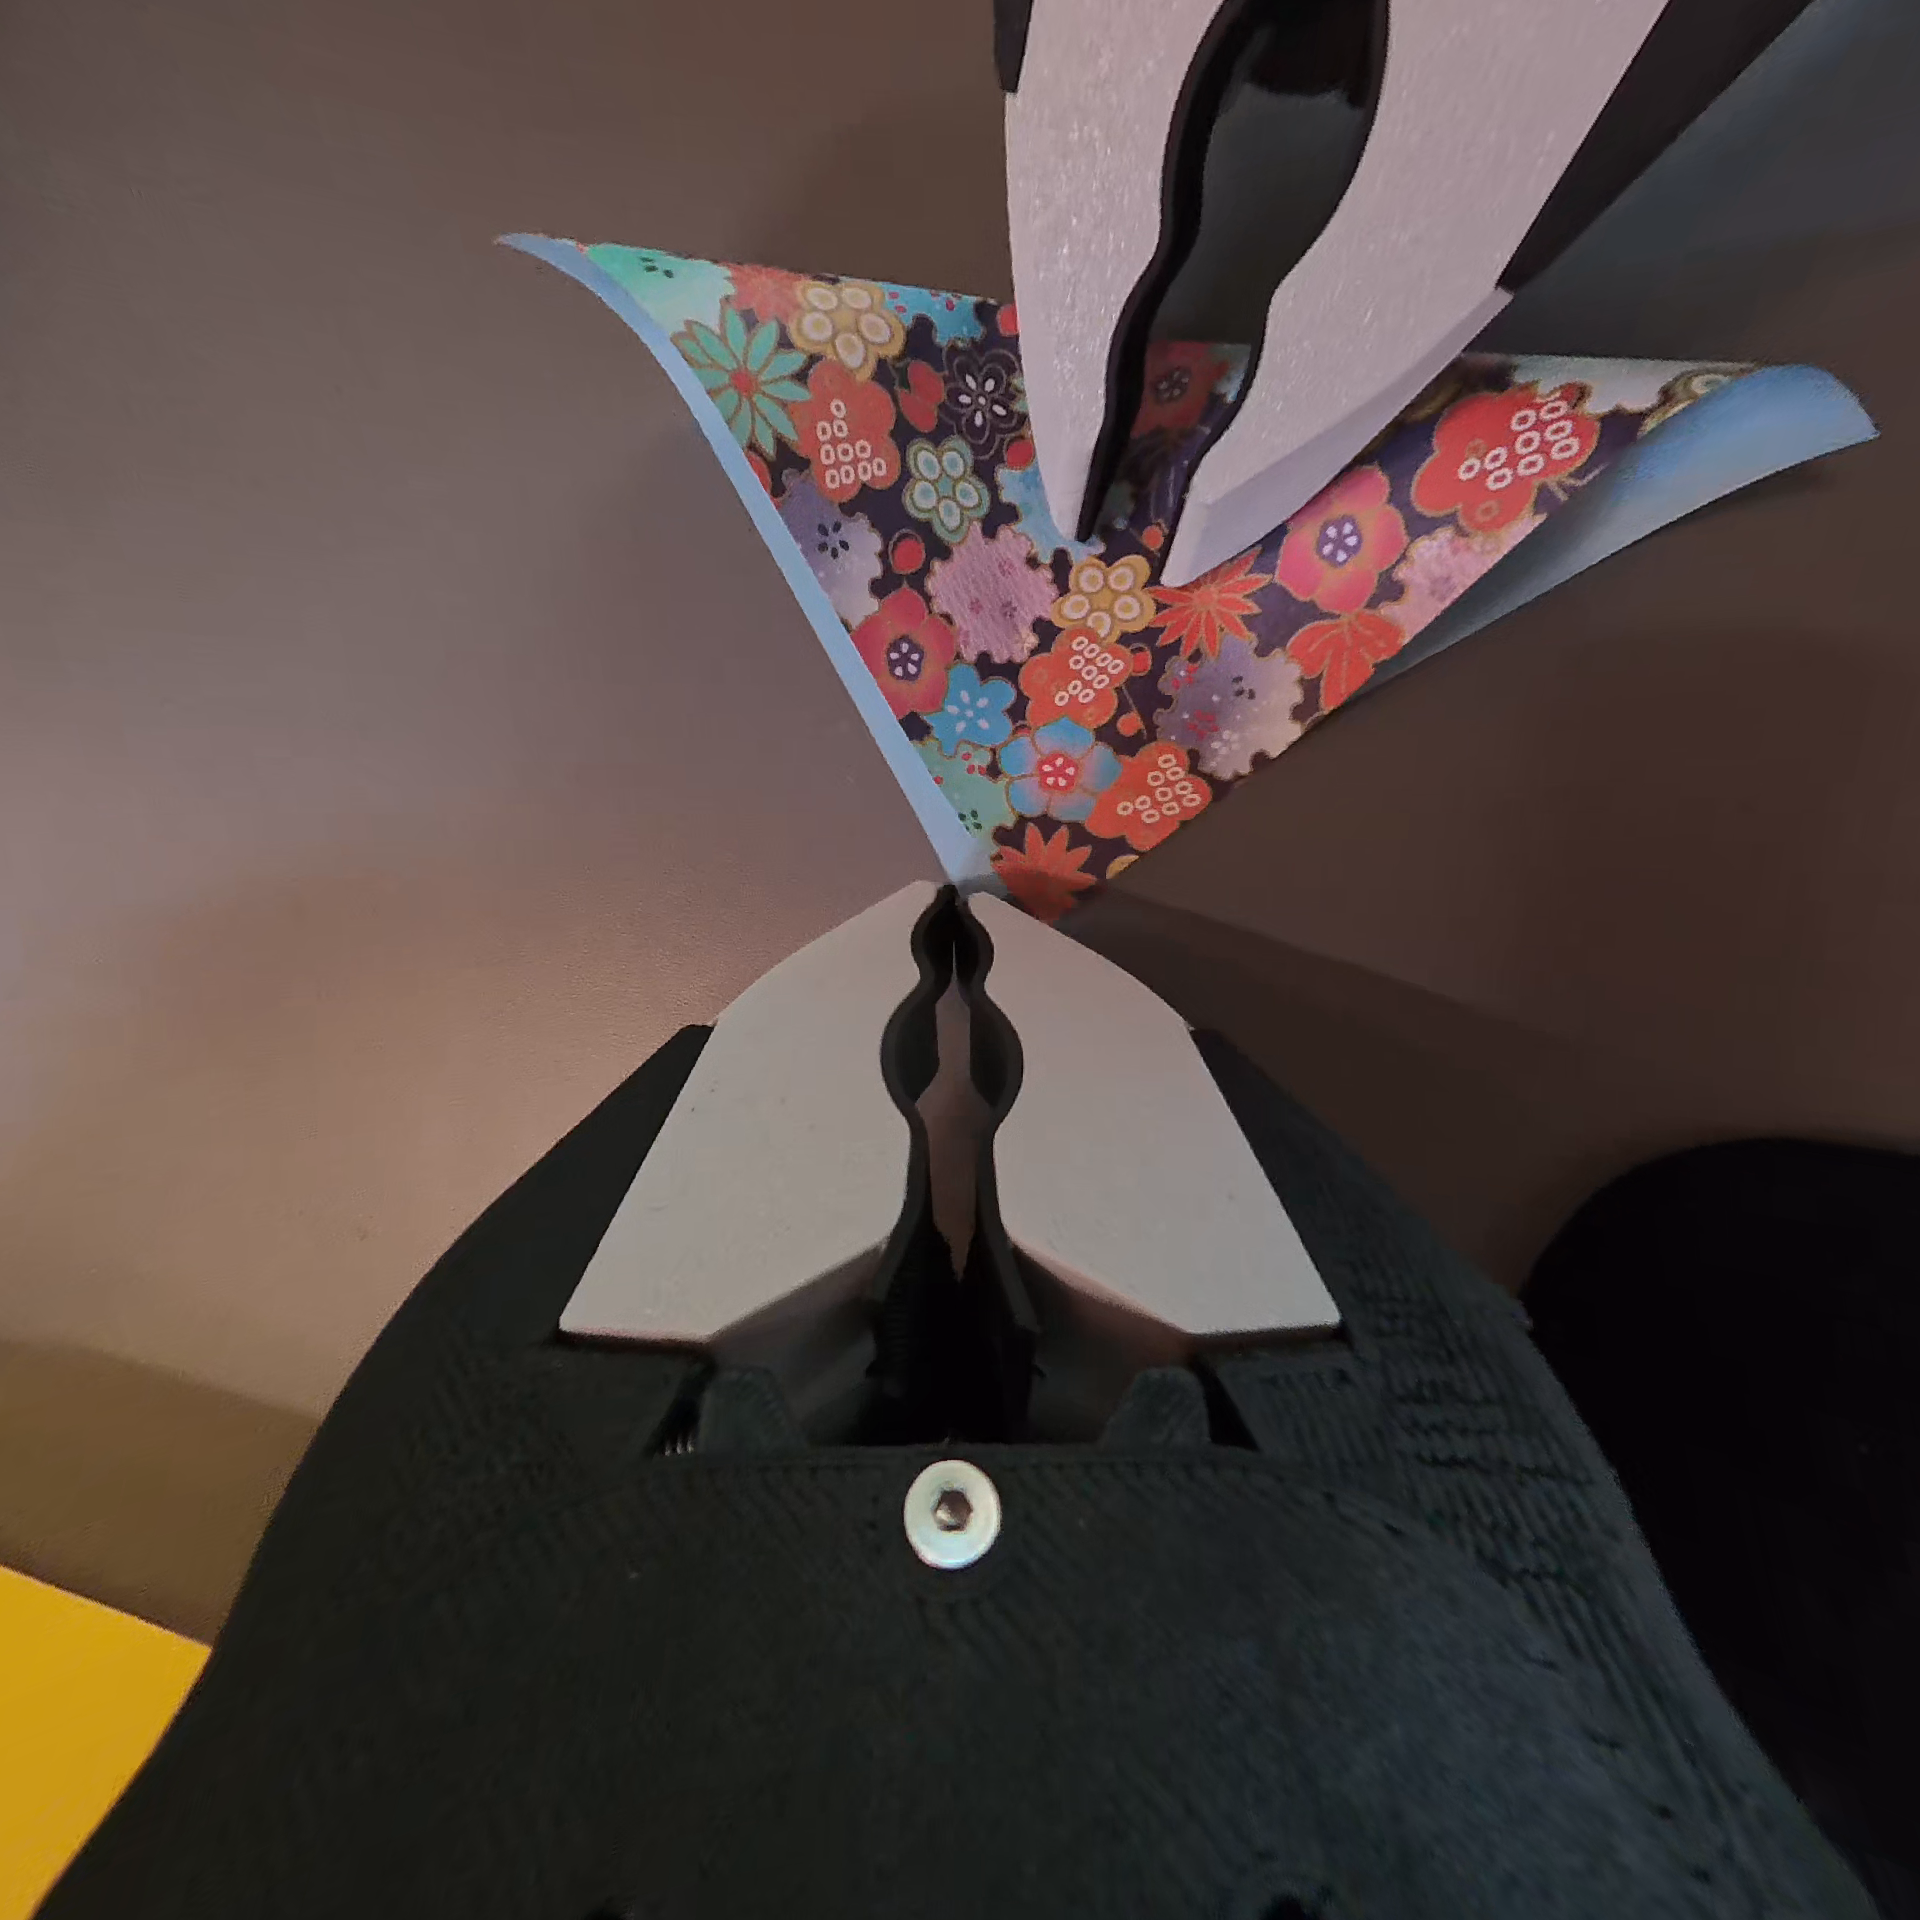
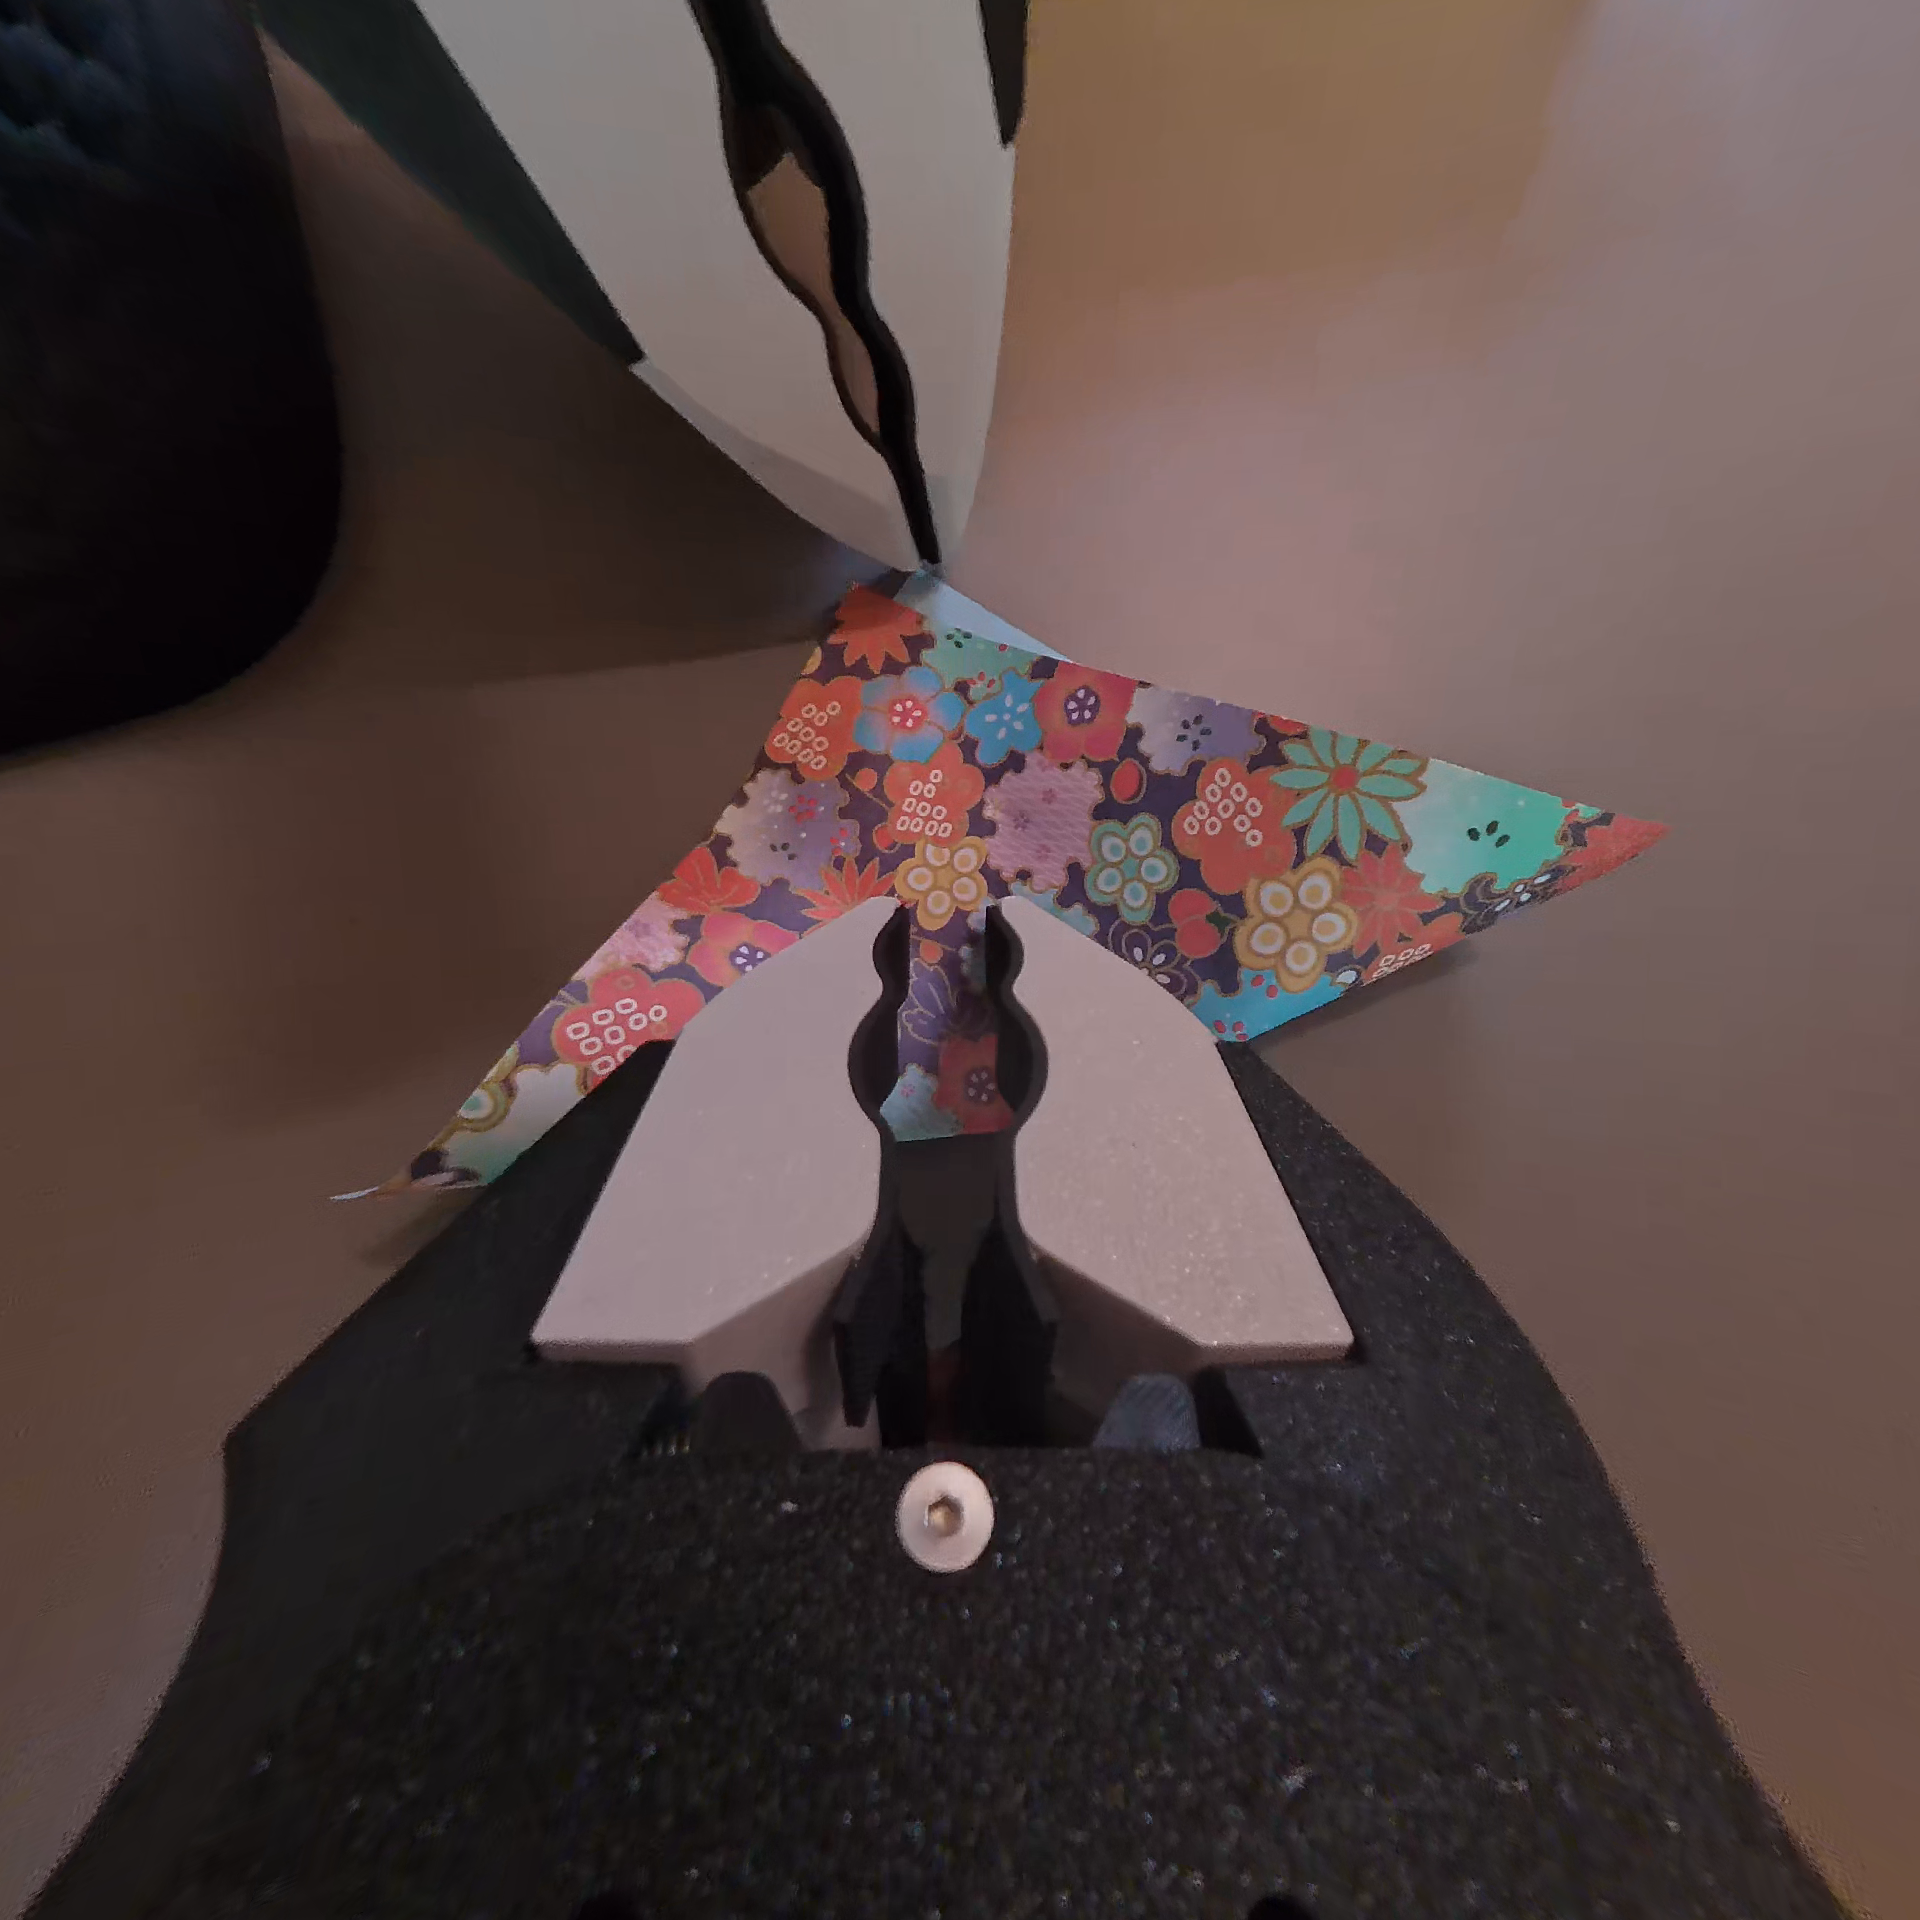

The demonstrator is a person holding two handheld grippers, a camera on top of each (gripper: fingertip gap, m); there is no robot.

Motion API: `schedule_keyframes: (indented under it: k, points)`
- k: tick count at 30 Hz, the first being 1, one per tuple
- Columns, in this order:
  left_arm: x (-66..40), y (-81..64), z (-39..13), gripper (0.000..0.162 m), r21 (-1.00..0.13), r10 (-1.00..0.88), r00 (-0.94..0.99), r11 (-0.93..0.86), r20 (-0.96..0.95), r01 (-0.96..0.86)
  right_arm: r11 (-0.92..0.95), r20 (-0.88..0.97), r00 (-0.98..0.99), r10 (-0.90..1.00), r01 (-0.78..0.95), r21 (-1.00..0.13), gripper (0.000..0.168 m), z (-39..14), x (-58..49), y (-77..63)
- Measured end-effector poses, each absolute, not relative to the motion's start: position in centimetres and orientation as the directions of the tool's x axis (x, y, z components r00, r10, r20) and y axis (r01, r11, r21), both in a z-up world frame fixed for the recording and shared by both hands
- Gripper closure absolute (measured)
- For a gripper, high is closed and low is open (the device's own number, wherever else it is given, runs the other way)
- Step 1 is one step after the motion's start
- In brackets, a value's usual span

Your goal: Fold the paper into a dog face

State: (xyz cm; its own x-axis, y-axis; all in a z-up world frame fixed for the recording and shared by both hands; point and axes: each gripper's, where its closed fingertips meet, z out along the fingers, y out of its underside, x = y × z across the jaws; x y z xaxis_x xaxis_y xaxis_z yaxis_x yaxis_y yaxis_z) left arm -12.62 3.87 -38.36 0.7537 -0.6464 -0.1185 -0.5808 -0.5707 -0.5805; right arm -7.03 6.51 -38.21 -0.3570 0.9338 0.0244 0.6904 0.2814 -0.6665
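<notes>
The paper [image 1: 1049, 644] is a flower-patterned sheet with a pale blue back, folded and held up off the brown table. My left gripper [image 1: 954, 891] is shut on its near bottom corner. My right gripper [image 2: 948, 914] is shut on the paper [image 2: 1091, 810], with paper showing in the gap between its fingers. In the left wrist view the right gripper [image 1: 1127, 540] comes down from the top onto the paper's upper middle. In the right wrist view the left gripper [image 2: 925, 561] pinches the far corner. The paper's two side corners curl outward.
The brown table [image 1: 364, 623] lies behind the paper. A dark rounded object sits at the right edge of the left wrist view [image 1: 1745, 1351] and at the upper left of the right wrist view [image 2: 135, 416]. A yellow patch [image 1: 73, 1725] shows at the lower left. Some 7 cm of space lies between my two pairs of fingers.
</notes>
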Motion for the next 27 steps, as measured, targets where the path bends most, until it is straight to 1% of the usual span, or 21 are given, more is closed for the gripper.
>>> schedule_keyframes:
  k: [5, 8, 10, 13, 16, 21, 27]
  points:
    - [-12.6, 3.8, -38.4, 0.162, -0.567, -0.665, 0.735, -0.558, -0.13, -0.606, 0.259, 0.025, -0.327, 0.945, 0.698, -0.668, 0.155, -38.2, -7.2, 6.8]
    - [-12.6, 3.9, -38.4, 0.162, -0.534, -0.697, 0.698, -0.532, -0.163, -0.657, 0.283, 0.031, -0.355, 0.934, 0.687, -0.67, 0.155, -38.2, -7.1, 6.6]
    - [-12.9, 4.3, -38.3, 0.162, -0.525, -0.683, 0.707, -0.54, -0.184, -0.658, 0.298, 0.025, -0.379, 0.925, 0.683, -0.667, 0.155, -38.2, -6.8, 6.4]
    - [-11.5, 4.5, -37.6, 0.162, -0.606, -0.706, 0.697, -0.501, -0.128, -0.619, 0.326, 0.03, -0.412, 0.911, 0.673, -0.664, 0.155, -38.2, -6.6, 6.1]
    - [-11.8, 4.0, -38.4, 0.162, -0.571, -0.719, 0.687, -0.522, -0.105, -0.633, 0.332, 0.027, -0.421, 0.906, 0.672, -0.662, 0.155, -38.2, -6.5, 6.1]
    - [-11.6, 3.7, -38.4, 0.162, -0.589, -0.71, 0.702, -0.544, -0.055, -0.598, 0.336, 0.023, -0.434, 0.901, 0.662, -0.67, 0.156, -38.2, -6.5, 6.0]
    - [-11.6, 3.7, -38.4, 0.162, -0.568, -0.719, 0.694, -0.558, -0.034, -0.605, 0.278, 0.016, -0.366, 0.93, 0.674, -0.684, 0.157, -38.2, -6.8, 6.6]
